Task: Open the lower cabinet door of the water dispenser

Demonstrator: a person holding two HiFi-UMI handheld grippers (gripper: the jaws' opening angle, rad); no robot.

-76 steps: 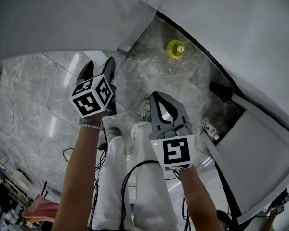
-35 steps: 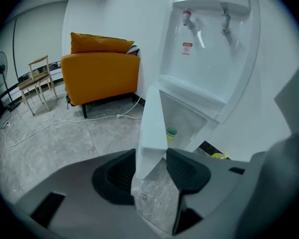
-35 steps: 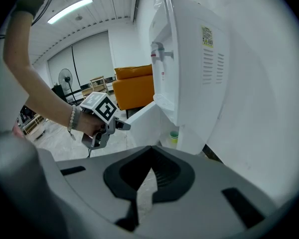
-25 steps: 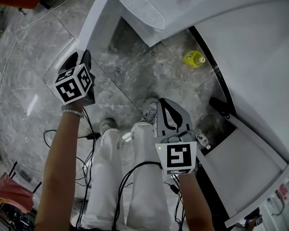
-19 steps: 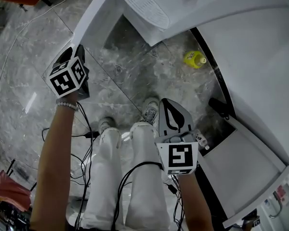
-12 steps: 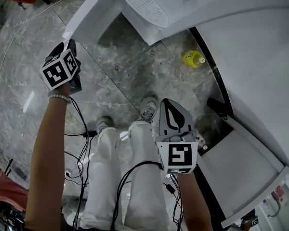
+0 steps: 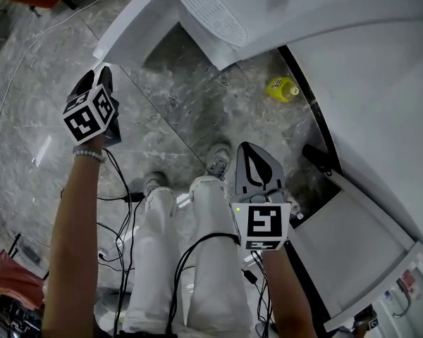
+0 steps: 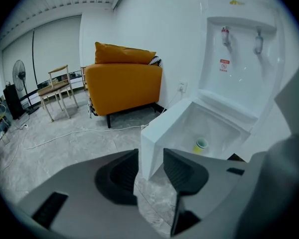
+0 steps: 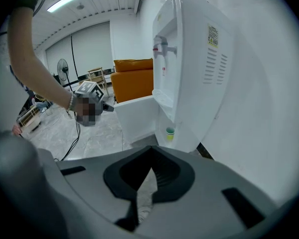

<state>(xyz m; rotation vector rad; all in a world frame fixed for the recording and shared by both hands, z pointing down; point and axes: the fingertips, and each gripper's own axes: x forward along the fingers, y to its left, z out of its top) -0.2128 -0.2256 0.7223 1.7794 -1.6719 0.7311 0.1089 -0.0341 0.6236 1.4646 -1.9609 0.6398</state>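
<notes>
Left gripper (image 8: 150,158), jaws half apart, empty, has backed off.
White flat lower cabinet door (image 7: 130,21) stands swung wider; opening looks done.

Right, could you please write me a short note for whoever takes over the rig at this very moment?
Left hand-held gripper: jaws apart, gripping nothing. The free edge of the lower cabinet door lines up with the gap, but the pads do not press on it.
Right hand-held gripper: shut, empty, over the person's legs, away from the door.
Water dispenser: lower door swung wide open; a small yellow cup stands in the open compartment.
Done: door open.
Left: probably only drawing the left hand-held gripper clear.
</notes>
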